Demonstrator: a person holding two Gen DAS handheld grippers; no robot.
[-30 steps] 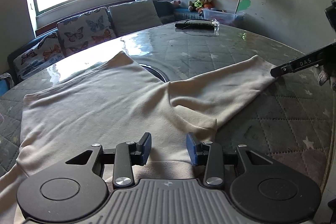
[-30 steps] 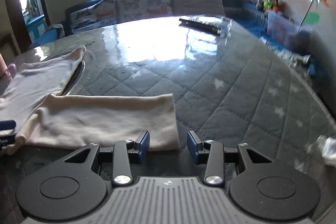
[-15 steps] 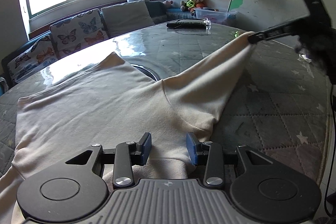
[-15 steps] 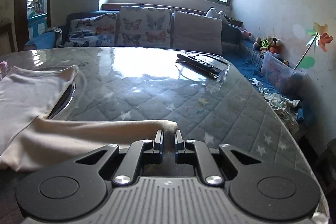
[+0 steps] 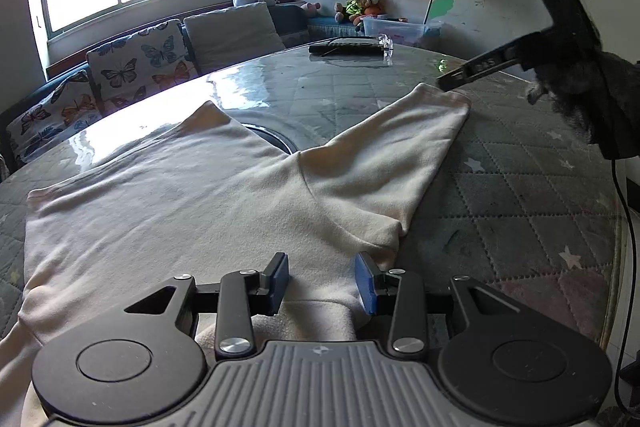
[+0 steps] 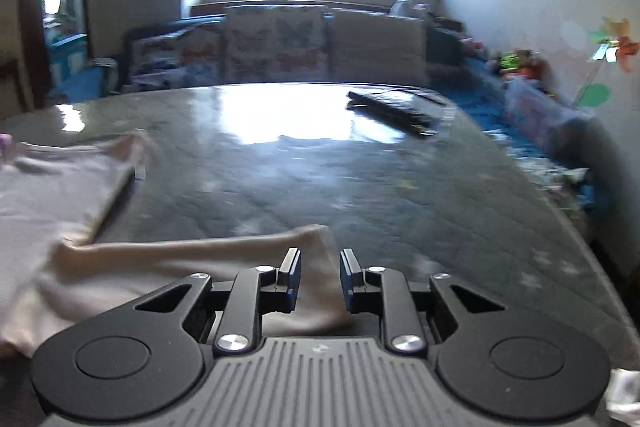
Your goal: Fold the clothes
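The shirt [image 5: 192, 203] lies flat across the table [image 5: 520, 195], sleeve [image 5: 392, 147] stretched toward the right edge for folding. Both grippers, left [image 5: 322, 279] and right [image 6: 319, 277], are spread, holding nothing.

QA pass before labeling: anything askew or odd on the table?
Nothing spilled or damaged. The shirt isn't squared up: its sleeve splays diagonally with the cuff slightly rumpled, and the near hem bunches under the left hand-held gripper. Right hand-held gripper view is motion-blurred.
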